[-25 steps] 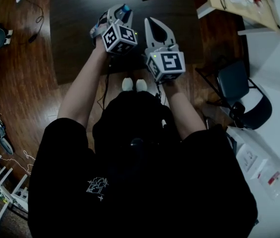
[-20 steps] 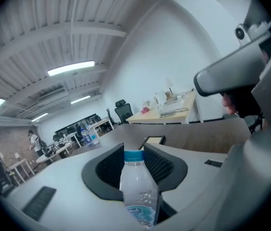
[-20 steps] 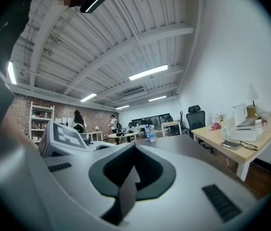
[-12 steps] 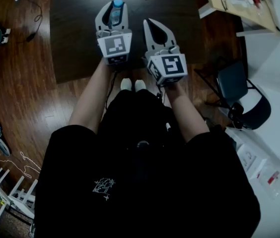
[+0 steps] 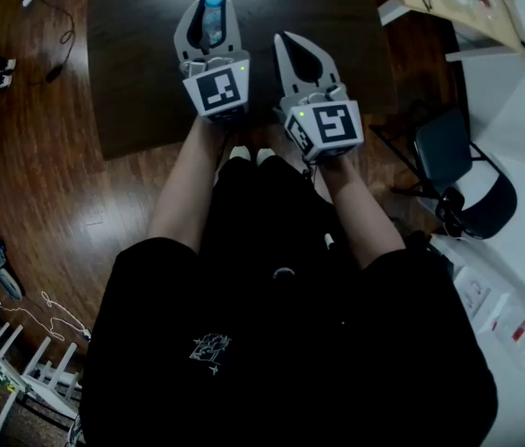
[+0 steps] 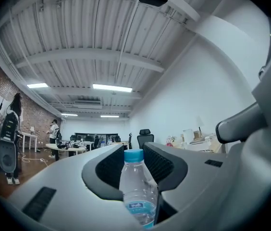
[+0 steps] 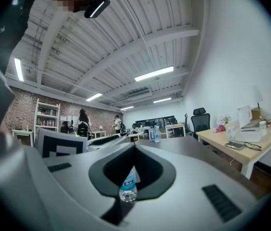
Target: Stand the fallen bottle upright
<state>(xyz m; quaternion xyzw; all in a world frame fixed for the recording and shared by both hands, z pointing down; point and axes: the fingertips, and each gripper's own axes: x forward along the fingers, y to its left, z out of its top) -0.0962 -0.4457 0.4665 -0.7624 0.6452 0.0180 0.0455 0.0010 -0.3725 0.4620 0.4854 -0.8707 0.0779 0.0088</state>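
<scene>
1. One clear plastic bottle with a blue cap; two grey two-jaw tools.
2. Left tool level, clamping the bottle cap-up between its jaws.
3. Right tool level beside it, jaw tips closed together.

Head view dim, underexposed; gripper views bright, ceiling strip lights, fisheye-warped edges.

An open office: a light wooden counter, a black office chair, strip lights on a ribbed ceiling, a brick wall.
</scene>
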